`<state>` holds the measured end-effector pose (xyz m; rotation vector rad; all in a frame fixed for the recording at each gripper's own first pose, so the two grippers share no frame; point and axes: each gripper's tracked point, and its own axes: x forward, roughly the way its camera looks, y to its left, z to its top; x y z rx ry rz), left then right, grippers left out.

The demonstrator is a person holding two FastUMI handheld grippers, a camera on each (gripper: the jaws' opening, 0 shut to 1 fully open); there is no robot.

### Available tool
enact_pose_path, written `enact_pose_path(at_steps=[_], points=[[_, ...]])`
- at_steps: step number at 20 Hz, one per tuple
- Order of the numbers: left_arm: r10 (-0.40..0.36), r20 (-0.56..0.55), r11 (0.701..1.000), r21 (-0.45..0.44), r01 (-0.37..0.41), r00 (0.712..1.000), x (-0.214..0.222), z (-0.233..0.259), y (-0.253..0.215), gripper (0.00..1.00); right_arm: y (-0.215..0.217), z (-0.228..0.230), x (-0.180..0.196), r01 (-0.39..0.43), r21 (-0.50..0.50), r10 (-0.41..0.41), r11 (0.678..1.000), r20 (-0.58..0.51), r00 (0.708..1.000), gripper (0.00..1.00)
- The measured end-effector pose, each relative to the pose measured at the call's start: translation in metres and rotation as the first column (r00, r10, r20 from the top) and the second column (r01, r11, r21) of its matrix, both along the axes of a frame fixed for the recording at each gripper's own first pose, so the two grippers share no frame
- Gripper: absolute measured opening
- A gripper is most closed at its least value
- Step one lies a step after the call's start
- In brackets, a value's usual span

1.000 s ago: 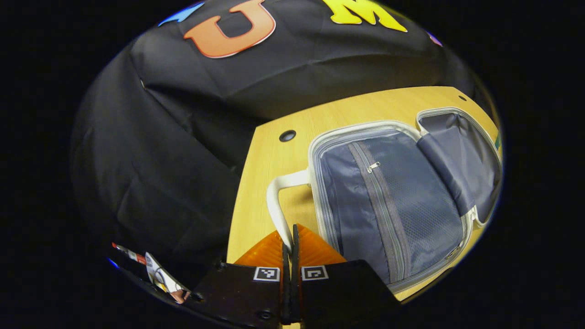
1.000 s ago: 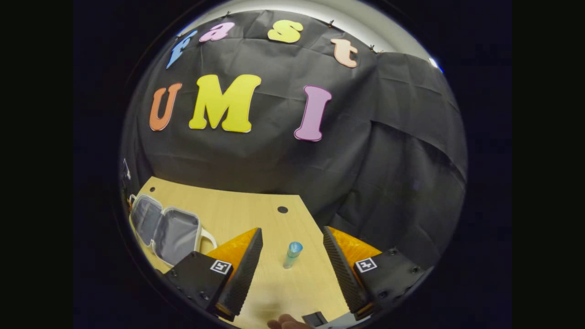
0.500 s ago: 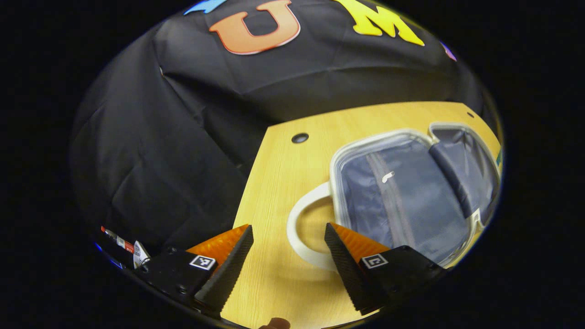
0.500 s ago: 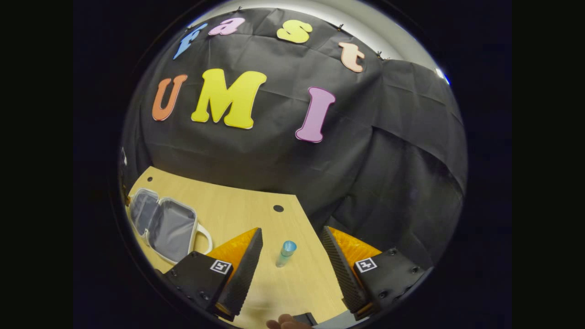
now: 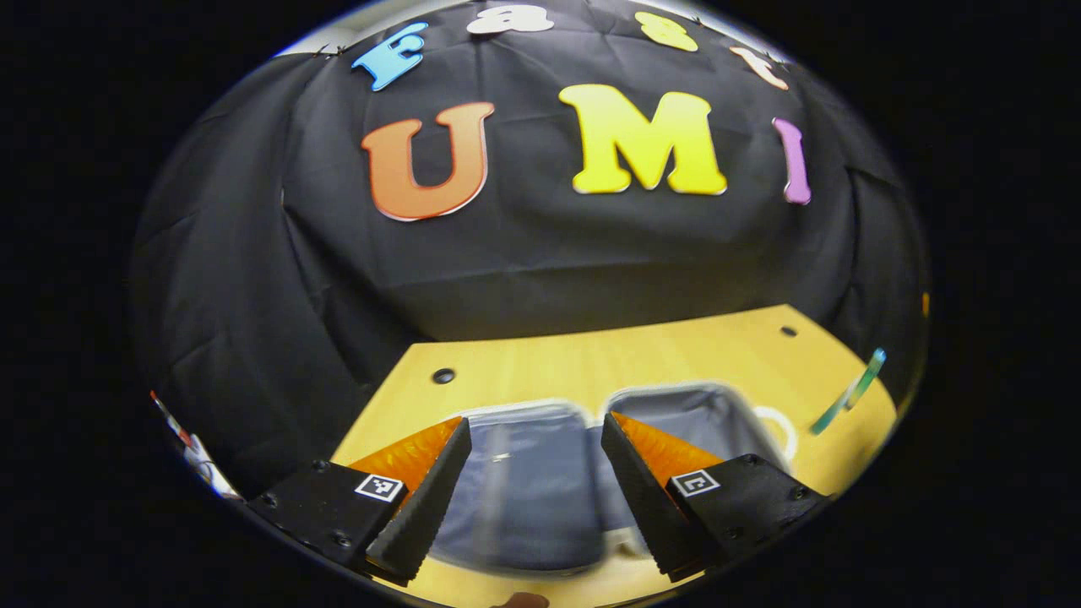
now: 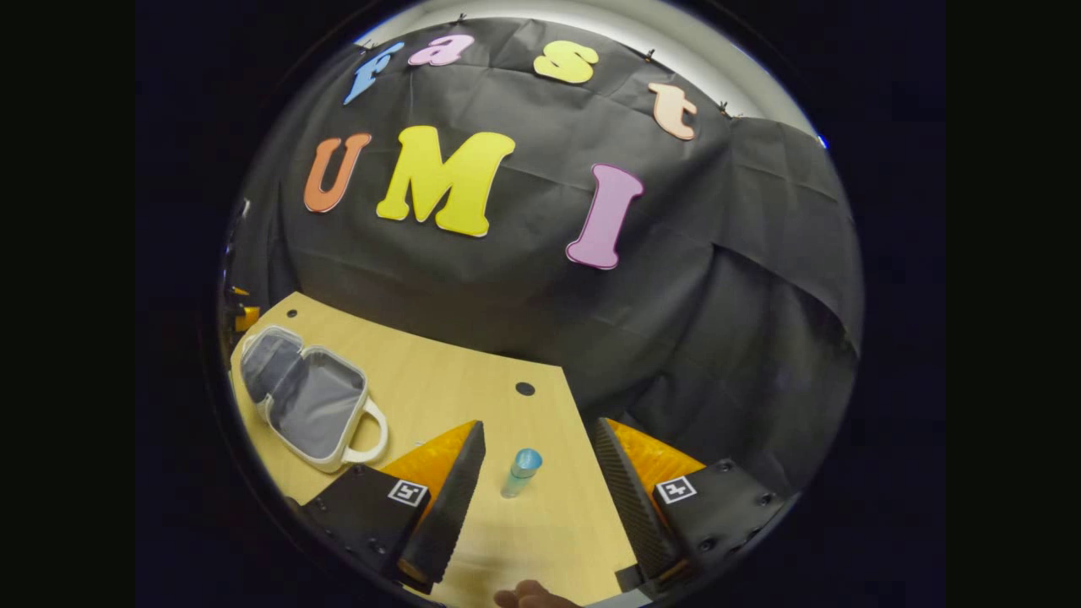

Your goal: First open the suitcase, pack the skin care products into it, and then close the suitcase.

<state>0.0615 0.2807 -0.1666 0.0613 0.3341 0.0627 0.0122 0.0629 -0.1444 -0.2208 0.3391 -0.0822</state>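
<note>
A black cloth wall backs a pale wooden bench (image 6: 439, 397) with small round holes near its far edge. The suitcase (image 6: 308, 397) lies open and flat toward the bench's left edge in the right gripper view, its grey lining up and its white handle (image 6: 369, 433) pointing toward the bench's middle. In the left gripper view it (image 5: 532, 494) sits blurred just beyond the left gripper (image 5: 535, 485), whose fingers stand wide apart, holding nothing. The right gripper (image 6: 534, 494) also has its fingers spread — between them, untouched, a small bottle with a blue cap (image 6: 520, 473) stands near the bench's right edge.
</note>
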Motion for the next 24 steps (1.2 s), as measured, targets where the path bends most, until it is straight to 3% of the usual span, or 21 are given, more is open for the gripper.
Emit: enact_pose_path(at_steps=[4,7,9,13,17,23,24], points=[[-0.114,0.030,0.992,-0.051,0.115,0.993,-0.002,0.006,-0.111,0.99,-0.034,-0.008,0.004,-0.003,0.019,0.003,1.000,-0.011,1.000,0.78],[-0.213,-0.007,0.976,-0.059,0.212,0.977,-0.003,-0.016,-0.189,0.99,-0.062,-0.019,0.006,0.006,0.021,-0.005,1.000,-0.033,0.999,0.79],[-0.309,-0.048,0.949,-0.076,0.305,0.950,-0.009,-0.036,-0.243,0.99,-0.082,-0.027,0.005,0.015,0.027,-0.013,1.000,-0.051,0.999,0.79],[-0.431,-0.128,0.902,-0.081,0.424,0.893,-0.016,-0.082,-0.327,0.99,-0.116,-0.042,0.002,0.026,0.009,-0.025,1.000,-0.090,0.996,0.79],[-0.458,-0.210,0.888,-0.155,0.433,0.864,-0.012,-0.135,-0.378,0.99,-0.138,-0.071,-0.003,0.006,0.008,-0.005,1.000,-0.168,0.986,0.79],[-0.355,-0.275,0.933,-0.170,0.318,0.893,0.033,-0.194,-0.388,0.99,-0.149,-0.113,-0.001,-0.081,-0.010,0.075,0.997,-0.280,0.957,0.79],[-0.337,-0.279,0.939,-0.165,0.301,0.899,0.040,-0.200,-0.385,0.95,-0.147,-0.116,0.002,-0.095,0.000,0.091,0.996,-0.285,0.954,0.79]])
